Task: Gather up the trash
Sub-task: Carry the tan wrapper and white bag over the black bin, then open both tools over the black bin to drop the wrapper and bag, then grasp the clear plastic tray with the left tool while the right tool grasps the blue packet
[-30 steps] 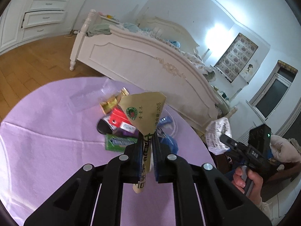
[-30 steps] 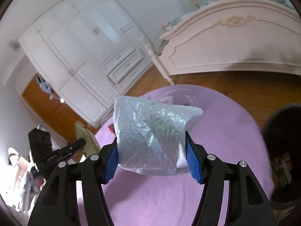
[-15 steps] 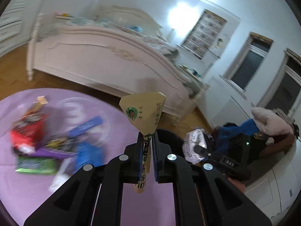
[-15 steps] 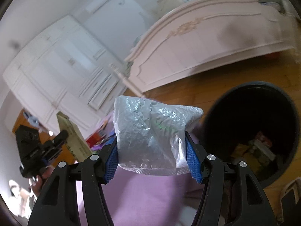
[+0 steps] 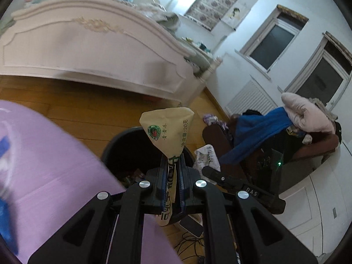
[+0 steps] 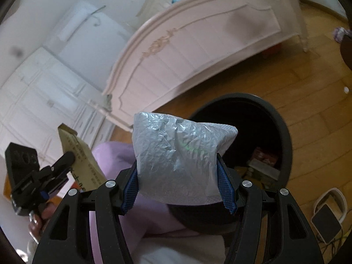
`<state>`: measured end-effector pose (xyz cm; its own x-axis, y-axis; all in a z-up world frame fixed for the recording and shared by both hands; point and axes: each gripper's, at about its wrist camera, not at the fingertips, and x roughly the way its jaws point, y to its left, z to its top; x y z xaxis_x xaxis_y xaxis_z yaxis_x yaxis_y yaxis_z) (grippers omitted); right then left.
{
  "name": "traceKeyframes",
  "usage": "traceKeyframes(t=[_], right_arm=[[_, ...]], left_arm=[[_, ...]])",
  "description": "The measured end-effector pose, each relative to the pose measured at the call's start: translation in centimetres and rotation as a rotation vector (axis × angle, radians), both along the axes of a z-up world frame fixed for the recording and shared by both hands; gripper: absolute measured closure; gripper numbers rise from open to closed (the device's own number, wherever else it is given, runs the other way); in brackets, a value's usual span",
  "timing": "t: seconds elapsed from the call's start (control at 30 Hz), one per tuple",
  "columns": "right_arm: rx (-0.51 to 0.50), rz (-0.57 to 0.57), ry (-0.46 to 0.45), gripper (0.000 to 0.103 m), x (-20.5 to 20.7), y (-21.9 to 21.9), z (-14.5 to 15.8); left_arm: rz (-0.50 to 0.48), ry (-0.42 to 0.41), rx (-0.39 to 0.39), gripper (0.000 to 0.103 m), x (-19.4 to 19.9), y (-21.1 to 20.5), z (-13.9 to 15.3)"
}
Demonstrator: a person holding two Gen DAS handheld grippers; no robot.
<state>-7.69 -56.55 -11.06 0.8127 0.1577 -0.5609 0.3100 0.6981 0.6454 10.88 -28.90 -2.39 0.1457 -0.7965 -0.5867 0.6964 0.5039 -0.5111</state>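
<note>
Left tongs (image 5: 171,177) pinch a tan paper packet (image 5: 168,132); right tongs (image 6: 177,186) clamp a bubble-wrap bag (image 6: 176,160), black bin (image 6: 283,132) at frame centre-right.

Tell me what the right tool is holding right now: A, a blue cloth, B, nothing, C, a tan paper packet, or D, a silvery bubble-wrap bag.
D: the right tool is clamped on a crumpled silvery bubble-wrap bag, in front of the black trash bin.
</note>
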Motion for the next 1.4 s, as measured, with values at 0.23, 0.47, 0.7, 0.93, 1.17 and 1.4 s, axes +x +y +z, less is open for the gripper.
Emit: traceKeyframes(t=[0.23, 0.47, 0.7, 0.93, 1.17, 1.4], right_arm=[[0.017, -0.018, 0.042, 0.041, 1.1, -1.5, -2.6], [0.026, -0.021, 0.055, 0.041, 1.5, -1.9, -3.7], [0.052, -0.024, 0.067, 0.036, 1.8, -1.8, -4.2], [0.058, -0.036, 0.073, 0.024, 1.4, -1.8, -4.4], [0.055, -0.031, 0.063, 0.022, 0.8, -0.7, -3.7], [0.017, 0.026, 0.045, 0.022, 1.5, 2.2, -1.6]], left_arm=[[-0.052, 0.0, 0.083, 0.093, 0.2, -4.1, -2.6], [-0.065, 0.011, 0.114, 0.093, 0.0, -5.6, -3.6], [-0.057, 0.003, 0.142, 0.09, 0.0, -6.9, -3.7], [-0.059, 0.004, 0.16, 0.055, -0.4, -7.2, -3.9], [-0.017, -0.035, 0.116, 0.033, -1.3, -5.3, -2.6], [0.027, -0.082, 0.087, 0.026, -2.1, -1.8, -0.9]])
